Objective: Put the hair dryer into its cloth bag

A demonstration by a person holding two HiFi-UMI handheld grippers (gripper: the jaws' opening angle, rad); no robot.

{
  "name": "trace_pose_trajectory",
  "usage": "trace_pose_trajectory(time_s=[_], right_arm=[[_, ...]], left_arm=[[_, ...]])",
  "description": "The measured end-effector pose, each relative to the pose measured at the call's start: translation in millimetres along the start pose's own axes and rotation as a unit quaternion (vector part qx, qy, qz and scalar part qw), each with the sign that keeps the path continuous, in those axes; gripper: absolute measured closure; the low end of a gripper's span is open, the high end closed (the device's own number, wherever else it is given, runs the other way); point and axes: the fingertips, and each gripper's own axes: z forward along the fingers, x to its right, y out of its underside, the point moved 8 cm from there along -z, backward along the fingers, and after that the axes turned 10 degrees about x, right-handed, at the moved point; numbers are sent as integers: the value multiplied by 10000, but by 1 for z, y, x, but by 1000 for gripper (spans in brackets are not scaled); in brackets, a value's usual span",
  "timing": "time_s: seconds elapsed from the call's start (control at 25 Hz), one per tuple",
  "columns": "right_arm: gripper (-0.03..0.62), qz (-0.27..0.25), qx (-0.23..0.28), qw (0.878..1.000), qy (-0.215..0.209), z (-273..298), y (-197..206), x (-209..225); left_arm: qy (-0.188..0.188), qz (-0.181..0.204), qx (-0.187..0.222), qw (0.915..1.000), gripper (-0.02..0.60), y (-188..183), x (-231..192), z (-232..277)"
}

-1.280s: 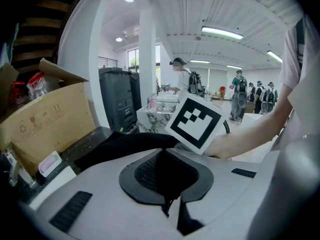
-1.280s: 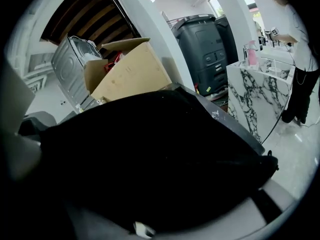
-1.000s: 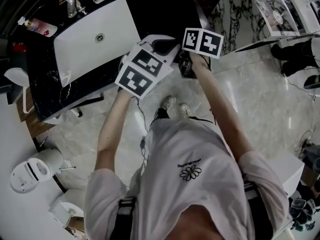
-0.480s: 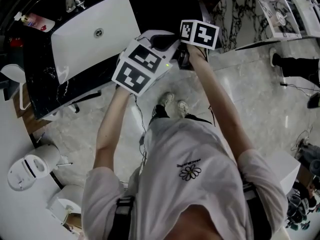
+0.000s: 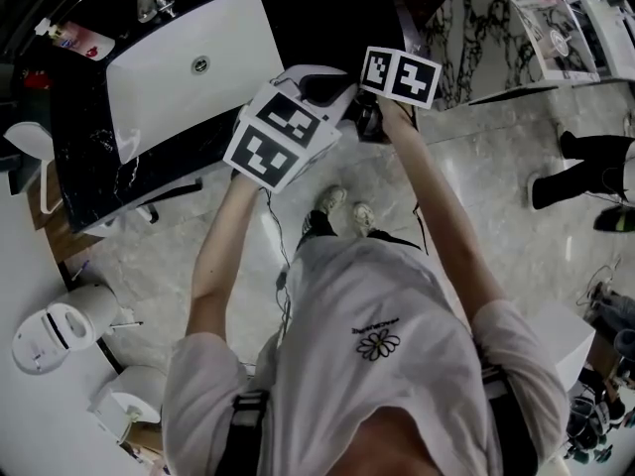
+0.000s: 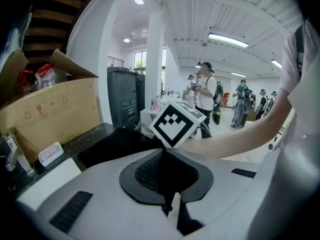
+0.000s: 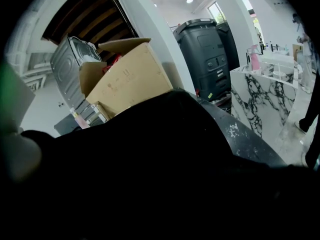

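Black cloth bag on counter just right of sink. Left gripper jaws nearly pressed together, pinching a fold of bag. Right gripper also right of sink, its view smothered by bag, jaw spread not discernible. No telling where hair dryer sits.

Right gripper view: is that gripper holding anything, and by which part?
Cannot be told. Black fabric, apparently the cloth bag, fills the view and covers the jaws of the right gripper.
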Motion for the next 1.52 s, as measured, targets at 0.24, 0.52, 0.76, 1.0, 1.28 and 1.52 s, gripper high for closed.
trace_pose_trajectory(time_s=[0.24,0.52,0.76,1.0,1.28,1.52], right_arm=[[375,-246,477,9984,-167,-35,0,7],[375,-48,779,9968,-164,-71,18,28],[375,-138,826,9965,57,-90,32,50],[375,-145,789,9966,191,-106,46,66],[375,-66,665,9967,451,-121,65,86],[375,46,613,9960,644,-136,78,105]], left_arm=[[49,166,-25,9998,554,1,9,2],[-16,668,-506,9965,554,20,27,12],[78,905,-811,9926,554,33,40,23],[312,1416,-1230,9818,554,53,54,35],[204,1319,-1514,9794,554,79,56,47],[-249,955,-1356,9858,552,88,52,41]])
